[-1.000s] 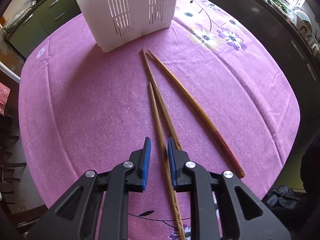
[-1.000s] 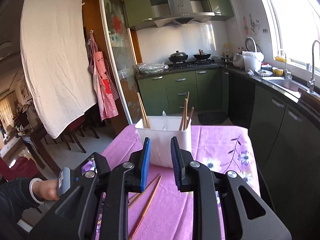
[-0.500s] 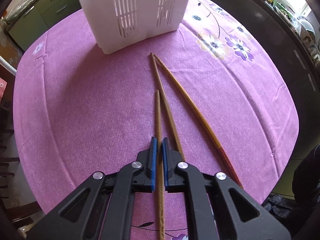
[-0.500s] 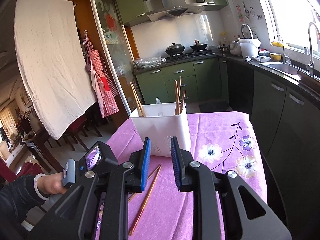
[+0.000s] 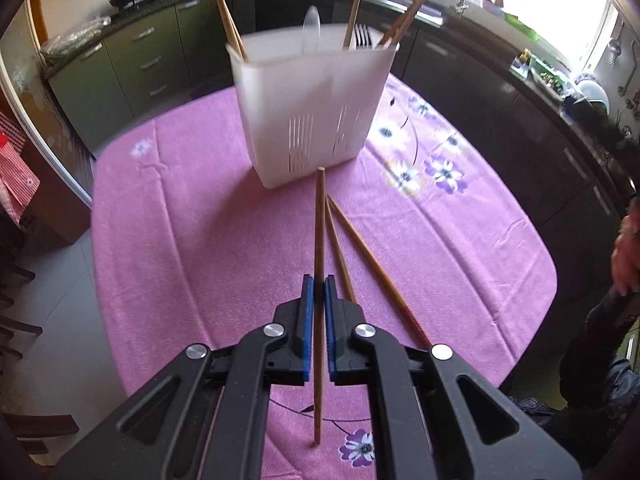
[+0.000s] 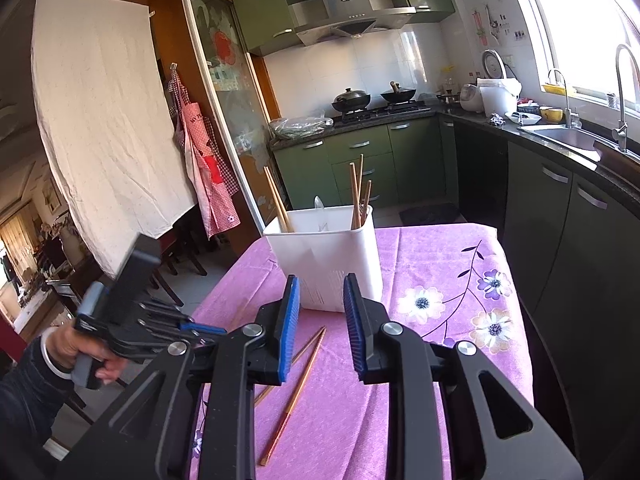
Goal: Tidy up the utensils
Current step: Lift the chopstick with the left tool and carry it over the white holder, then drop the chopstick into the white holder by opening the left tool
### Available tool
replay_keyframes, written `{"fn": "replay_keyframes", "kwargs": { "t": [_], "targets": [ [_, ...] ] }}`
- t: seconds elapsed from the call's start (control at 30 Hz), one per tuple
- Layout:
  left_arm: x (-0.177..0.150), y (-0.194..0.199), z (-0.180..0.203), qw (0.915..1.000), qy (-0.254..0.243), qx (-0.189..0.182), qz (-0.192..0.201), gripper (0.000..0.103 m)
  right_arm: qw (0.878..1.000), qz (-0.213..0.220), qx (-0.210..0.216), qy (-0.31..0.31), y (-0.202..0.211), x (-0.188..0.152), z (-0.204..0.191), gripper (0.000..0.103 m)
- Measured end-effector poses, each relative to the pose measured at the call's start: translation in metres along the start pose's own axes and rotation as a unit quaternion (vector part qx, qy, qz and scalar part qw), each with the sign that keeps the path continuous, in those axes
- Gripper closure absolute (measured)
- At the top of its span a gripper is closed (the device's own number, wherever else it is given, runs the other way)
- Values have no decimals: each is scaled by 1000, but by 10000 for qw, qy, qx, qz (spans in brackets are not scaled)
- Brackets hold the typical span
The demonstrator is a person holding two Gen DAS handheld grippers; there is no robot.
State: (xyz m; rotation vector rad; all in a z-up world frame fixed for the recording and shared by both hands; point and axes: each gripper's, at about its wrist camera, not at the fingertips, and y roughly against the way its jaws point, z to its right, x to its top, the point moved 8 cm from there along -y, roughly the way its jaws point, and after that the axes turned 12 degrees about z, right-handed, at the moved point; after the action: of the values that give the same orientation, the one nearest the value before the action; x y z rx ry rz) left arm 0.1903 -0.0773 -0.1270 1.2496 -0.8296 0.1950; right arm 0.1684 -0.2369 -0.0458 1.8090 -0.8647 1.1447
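Left gripper (image 5: 319,294) clamps 1 chopstick (image 5: 319,240) mid-shaft, tip aimed at 12 o'clock toward the white holder (image 5: 312,120). Light, stiff, slick wood: it could pivot. 2 chopsticks (image 5: 360,252) lie at 1 o'clock. Right gripper (image 6: 318,312) gapes, empty.

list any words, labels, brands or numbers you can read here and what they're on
Nothing can be read for certain.
Range hood: a small badge at the top centre, too small to read.
Red checked apron: dark lettering on the chest, too blurred to read.
White utensil holder: faint print low on its front, too small to read.
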Motion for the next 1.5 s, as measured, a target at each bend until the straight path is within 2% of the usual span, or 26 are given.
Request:
{"fn": "replay_keyframes", "kwargs": {
  "t": [0.13,0.23,0.4,0.6,0.77,1.0,1.27,1.37,1.5],
  "targets": [
    [7,30,-3,9996,-6,6,289,98,9998,-193,-23,39,-5,-14,1,79],
    [15,43,0,9989,-17,-25,461,98,9992,-387,-106,83,-11,-29,4,74],
    [35,61,3,9972,-18,-62,742,98,9967,-775,-261,4,-27,-62,16,74],
    [85,88,11,9927,-86,-86,1200,98,9907,-1263,-474,-167,-45,-109,36,74],
    [127,107,18,9901,-186,-60,1388,98,9860,-1537,-525,-390,-55,-140,50,74],
    [169,128,26,9876,-300,47,1539,98,9835,-1628,-547,-576,-57,-153,61,74],
    [223,154,27,9772,-396,322,2063,98,9830,-1629,-498,-689,-57,-156,63,74],
    [239,151,22,9728,-456,548,2203,98,9829,-1628,-479,-710,-58,-156,63,74],
    [250,127,11,9742,-322,601,2150,98,9834,-1589,-474,-730,-56,-154,64,74]
  ]
}}
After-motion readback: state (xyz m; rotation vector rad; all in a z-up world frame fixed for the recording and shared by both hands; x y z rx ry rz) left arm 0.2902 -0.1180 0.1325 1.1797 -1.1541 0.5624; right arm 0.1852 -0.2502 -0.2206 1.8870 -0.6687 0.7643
